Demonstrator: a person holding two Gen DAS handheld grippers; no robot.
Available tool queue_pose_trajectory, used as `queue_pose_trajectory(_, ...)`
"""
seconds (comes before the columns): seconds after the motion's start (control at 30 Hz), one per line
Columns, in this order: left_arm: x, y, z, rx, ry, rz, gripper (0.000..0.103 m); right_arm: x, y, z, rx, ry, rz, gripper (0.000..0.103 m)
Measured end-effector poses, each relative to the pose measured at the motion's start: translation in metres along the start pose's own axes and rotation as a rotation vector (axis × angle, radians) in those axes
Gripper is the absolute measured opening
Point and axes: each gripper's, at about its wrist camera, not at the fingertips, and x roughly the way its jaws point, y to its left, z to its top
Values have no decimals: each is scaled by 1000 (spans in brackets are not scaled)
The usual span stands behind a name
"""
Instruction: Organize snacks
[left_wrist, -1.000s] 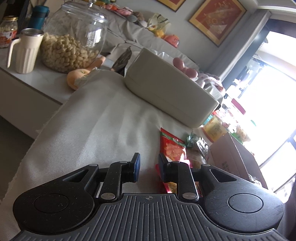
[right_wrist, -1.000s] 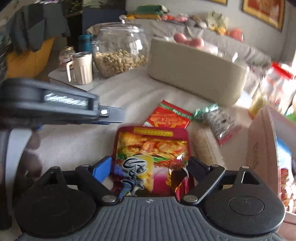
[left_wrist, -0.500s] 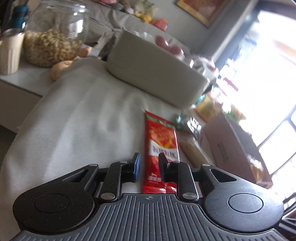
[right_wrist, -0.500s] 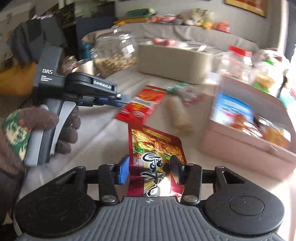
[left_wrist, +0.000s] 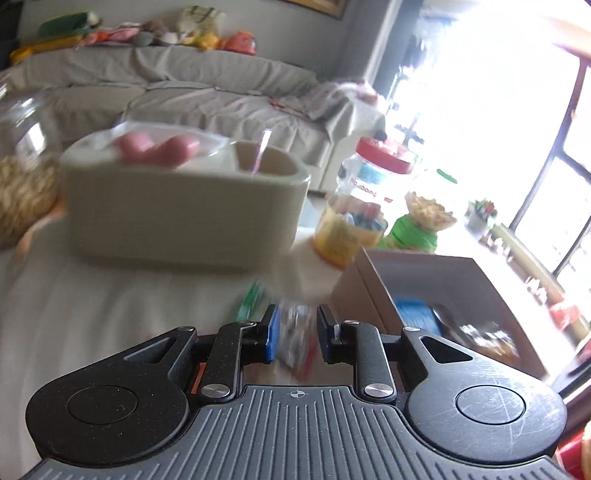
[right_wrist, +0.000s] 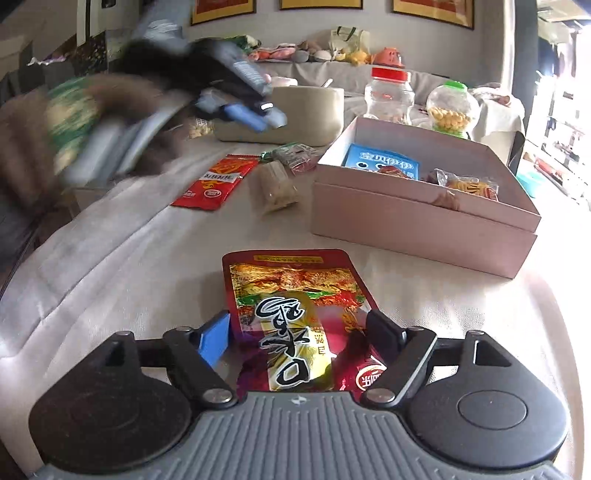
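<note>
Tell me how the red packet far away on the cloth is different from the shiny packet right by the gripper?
The red packet is plain bright red and slim; the shiny packet is wider, dark red with gold foil and big black writing. The red packet lies alone on the cloth, while the shiny packet sits between the open fingers of the right gripper. Both lie flat, outside the box.

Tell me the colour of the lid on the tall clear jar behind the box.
Red. The jar lid shows best in the right wrist view.

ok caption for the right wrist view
Right gripper open around a red snack pouch beside the pink box.
</note>
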Motion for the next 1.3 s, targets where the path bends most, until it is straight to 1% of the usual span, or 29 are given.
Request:
queue_pose_trajectory(0.07,28,-8,13,53,20,47,25,1,-4,-1,31,-6,16,80)
queue_pose_trajectory(0.13,51,-12,17,103,42,92,25,1,-8,-2,60,-5,24,83)
queue_pose_trajectory(0.2,68,-14,18,145,82,106,25,1,-11,-3,80,-9,33,84)
queue_pose_trajectory(0.27,72,-10,14,151,114,99,26,0,-14,-4,95,-12,42,85)
queue_pose_trajectory(0.33,61,-4,6,142,126,58,25,1,-15,-4,107,-11,47,86)
queue_pose_trajectory(0.43,33,3,-12,121,156,-29,25,2,-17,-3,119,-9,52,87)
queue_pose_trajectory(0.53,5,1,-33,150,182,-80,25,4,-18,-2,111,-4,45,87)
queue_pose_trajectory(0.63,-19,-5,-54,183,218,-153,26,8,-14,0,94,4,30,88)
queue_pose_trajectory(0.7,-34,-5,-64,188,223,-172,27,8,-12,1,82,8,20,88)
queue_pose_trajectory(0.73,-43,-5,-67,178,208,-166,27,9,-11,1,77,9,14,88)
queue_pose_trajectory(0.77,-53,-2,-69,153,172,-142,28,9,-11,1,74,10,10,88)
queue_pose_trajectory(0.8,-66,3,-71,124,127,-97,29,9,-11,1,72,11,8,88)
queue_pose_trajectory(0.83,-76,8,-72,105,85,-44,27,9,-11,0,71,11,7,88)
queue_pose_trajectory(0.87,-82,12,-72,91,53,4,26,10,-11,0,71,12,7,89)
queue_pose_trajectory(0.9,-86,19,-71,74,38,36,26,10,-11,0,71,12,6,89)
queue_pose_trajectory(0.93,-87,28,-71,54,46,47,26,10,-11,0,71,12,6,89)
queue_pose_trajectory(0.97,-84,37,-71,43,72,41,26,10,-11,0,71,13,6,89)
queue_pose_trajectory(1.03,-76,49,-73,54,126,23,26,10,-10,0,71,13,4,89)
queue_pose_trajectory(1.1,-70,50,-80,133,158,-1,26,10,-10,0,70,15,2,90)
queue_pose_trajectory(1.17,-72,39,-88,263,161,-74,28,11,-9,0,67,16,-2,90)
queue_pose_trajectory(1.2,-75,32,-93,338,167,-93,31,11,-8,0,65,18,-4,90)
queue_pose_trajectory(1.27,-75,15,-102,475,164,-51,29,12,-7,0,60,22,-7,91)
queue_pose_trajectory(1.3,-74,9,-104,519,169,-35,28,12,-7,0,56,24,-9,92)
